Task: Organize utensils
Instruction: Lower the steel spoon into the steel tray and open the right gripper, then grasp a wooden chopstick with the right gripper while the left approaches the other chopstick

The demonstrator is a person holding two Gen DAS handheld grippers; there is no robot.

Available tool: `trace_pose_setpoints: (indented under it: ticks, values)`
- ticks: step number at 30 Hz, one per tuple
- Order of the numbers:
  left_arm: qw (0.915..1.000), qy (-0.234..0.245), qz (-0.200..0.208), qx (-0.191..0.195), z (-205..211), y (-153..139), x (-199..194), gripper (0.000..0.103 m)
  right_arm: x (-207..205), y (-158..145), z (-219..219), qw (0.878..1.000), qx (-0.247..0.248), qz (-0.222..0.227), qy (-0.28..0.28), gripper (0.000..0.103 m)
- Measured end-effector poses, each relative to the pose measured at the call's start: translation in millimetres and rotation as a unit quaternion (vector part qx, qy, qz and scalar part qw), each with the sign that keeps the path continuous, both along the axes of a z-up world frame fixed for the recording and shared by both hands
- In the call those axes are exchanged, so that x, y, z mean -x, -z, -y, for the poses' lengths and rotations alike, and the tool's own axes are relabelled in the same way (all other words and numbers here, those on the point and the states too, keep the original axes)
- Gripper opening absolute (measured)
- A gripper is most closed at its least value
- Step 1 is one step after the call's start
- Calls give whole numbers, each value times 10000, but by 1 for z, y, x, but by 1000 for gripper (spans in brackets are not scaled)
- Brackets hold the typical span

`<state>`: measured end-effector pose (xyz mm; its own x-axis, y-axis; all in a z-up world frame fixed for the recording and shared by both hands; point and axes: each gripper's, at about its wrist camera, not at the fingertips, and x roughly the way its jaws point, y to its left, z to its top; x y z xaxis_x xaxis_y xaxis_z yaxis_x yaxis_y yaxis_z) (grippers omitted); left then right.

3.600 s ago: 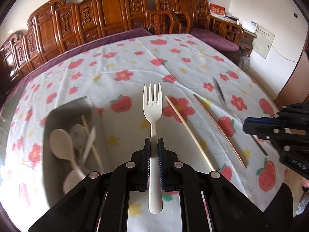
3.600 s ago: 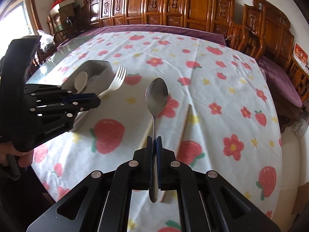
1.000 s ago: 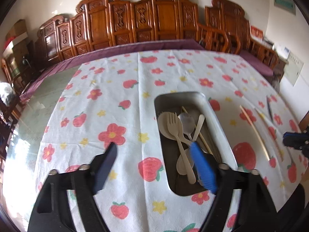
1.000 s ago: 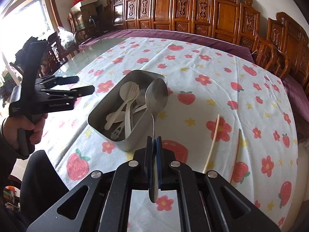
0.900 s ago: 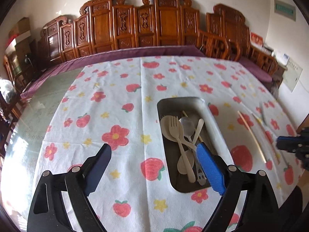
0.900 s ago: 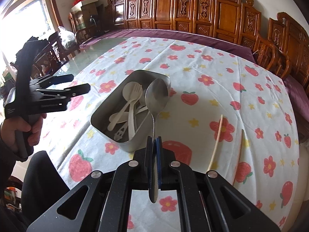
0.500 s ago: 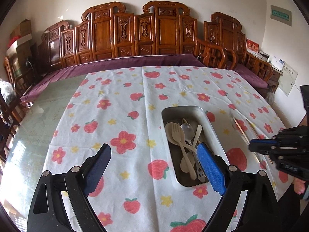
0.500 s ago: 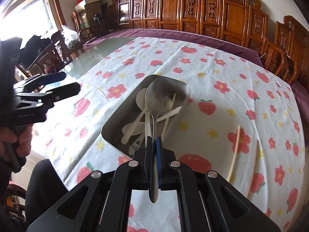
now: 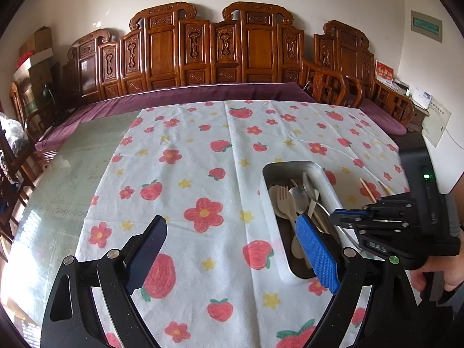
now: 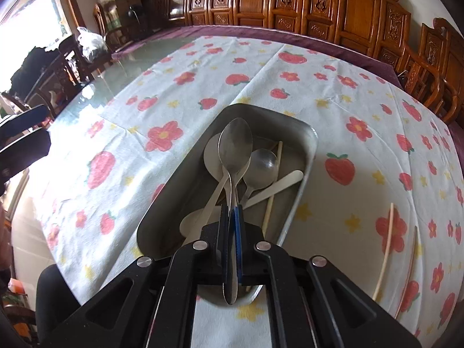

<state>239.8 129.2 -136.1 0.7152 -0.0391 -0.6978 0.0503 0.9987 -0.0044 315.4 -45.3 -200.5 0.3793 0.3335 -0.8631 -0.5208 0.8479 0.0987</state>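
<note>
Utensils are gathered in a metal tray [image 10: 307,142] that rests on the strawberry-and-flower tablecloth [image 9: 203,156] covering the bench. A metal spoon [image 10: 235,142] is clamped by its handle between the closed jaws of the right gripper [image 10: 231,223], and its bowl is held above the inside of the tray, over the other pieces. Beneath it a pale plastic spoon [image 10: 211,159], a second metal spoon [image 10: 262,168], a flat pale spatula-like piece [image 10: 278,187] and a thin chopstick [image 10: 274,185] are seen lying in the tray. In the left wrist view a pale fork [image 9: 283,200] is also seen inside the tray, beside the spoons. The left gripper [image 9: 232,249] is held wide apart with nothing between its pads, above the cloth just left of the tray; its jaws have just been opening. Two more chopsticks [image 10: 384,243] are left on the cloth to the right of the tray, apart from it. The right gripper is shown from the side in the left wrist view, with a hand [image 9: 440,275] wrapped around its grip. Carved wooden chairs [image 9: 203,52] are lined along the far wall.
</note>
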Motion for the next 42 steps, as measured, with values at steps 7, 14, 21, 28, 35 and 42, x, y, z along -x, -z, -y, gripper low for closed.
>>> trace_pose_setpoints:
  ticks: [7,14,21,28,35,42]
  values:
    - [9999,1,-109,52,-4,11,-6,87,-19,23,-20,9995,305,-109,53,1]
    - [9996,-22,-262,99,-5,25,-7,87,-29,31,-25,9991,388,-137,120,0]
    - [9996,-2,-280,66,1,26,-6,87,-22,21,-8,9998,116,-68,137,1]
    - [9996,123,-252,39,25,22,-2,87,6,-10,43,9990,-307,225,223,1]
    - [9993,296,-221,56,60,16,2,87,34,-22,121,9966,-378,364,627,2]
    - [9982,537,-263,50,105,15,10,87,48,-5,200,9918,-298,330,1199,2]
